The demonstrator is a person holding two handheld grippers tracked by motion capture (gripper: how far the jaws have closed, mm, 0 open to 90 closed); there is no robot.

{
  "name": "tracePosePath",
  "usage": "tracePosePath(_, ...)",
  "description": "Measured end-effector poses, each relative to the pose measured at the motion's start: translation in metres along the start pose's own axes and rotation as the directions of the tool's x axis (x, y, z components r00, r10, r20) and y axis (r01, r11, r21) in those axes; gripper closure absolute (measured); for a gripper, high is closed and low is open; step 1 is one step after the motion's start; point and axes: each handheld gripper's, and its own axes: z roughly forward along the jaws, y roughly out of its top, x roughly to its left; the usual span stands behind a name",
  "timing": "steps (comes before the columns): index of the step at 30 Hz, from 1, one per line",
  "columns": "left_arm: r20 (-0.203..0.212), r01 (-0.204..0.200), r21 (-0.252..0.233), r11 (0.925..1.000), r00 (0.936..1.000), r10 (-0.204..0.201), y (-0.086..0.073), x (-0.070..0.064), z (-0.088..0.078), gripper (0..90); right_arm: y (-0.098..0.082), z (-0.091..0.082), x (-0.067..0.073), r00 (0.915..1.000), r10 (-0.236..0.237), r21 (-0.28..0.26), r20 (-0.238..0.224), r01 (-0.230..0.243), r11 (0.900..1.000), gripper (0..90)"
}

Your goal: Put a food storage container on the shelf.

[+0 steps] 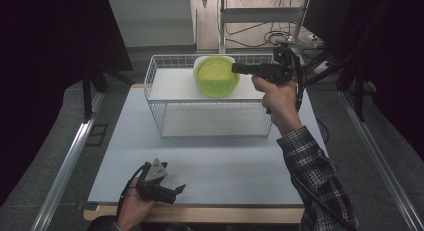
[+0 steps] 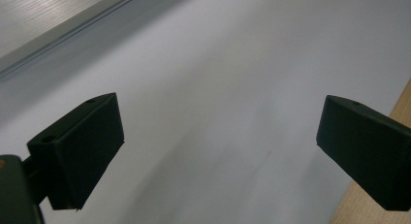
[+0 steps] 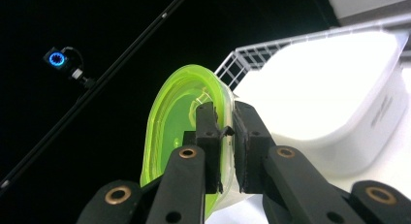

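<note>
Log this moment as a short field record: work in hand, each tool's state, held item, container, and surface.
work in hand: lifting a green bowl at a wire basket
right tool: shut on the bowl's rim, one jaw inside, one outside
green bowl: translucent, held above the basket's white top shelf
left tool: open, nothing between the jaws, low over the table near its front edge
white container: beside the bowl in the right gripper view

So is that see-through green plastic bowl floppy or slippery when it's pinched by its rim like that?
The see-through green plastic bowl probably stays stiff: the right gripper, shut on its thin rim, holds it out sideways without visible sagging. It seems light, carried by one edge. Its glossy wall may be slippery, so it could slip or swing above the white wire basket.
</note>
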Motion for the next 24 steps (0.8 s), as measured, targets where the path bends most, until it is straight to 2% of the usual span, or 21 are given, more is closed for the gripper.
tracePosePath(3,0.000,-0.002,0.001,1.0000,1.0000,0.002,0.000,0.000,0.000,2.7,0.012,0.005,0.003,0.9997,0.001,-0.024,0.024,0.000,1.000,82.3)
tracePosePath(11,0.004,-0.002,0.001,1.0000,1.0000,0.002,0.000,0.000,0.000,2.7,0.027,0.016,0.003,0.9972,0.020,-0.071,0.072,-0.015,0.997,82.3)
tracePosePath(24,0.011,-0.007,0.004,1.0000,0.9999,0.007,0.000,0.000,0.000,2.8,0.036,0.036,-0.008,0.9831,0.070,-0.120,0.169,-0.050,0.992,82.2)
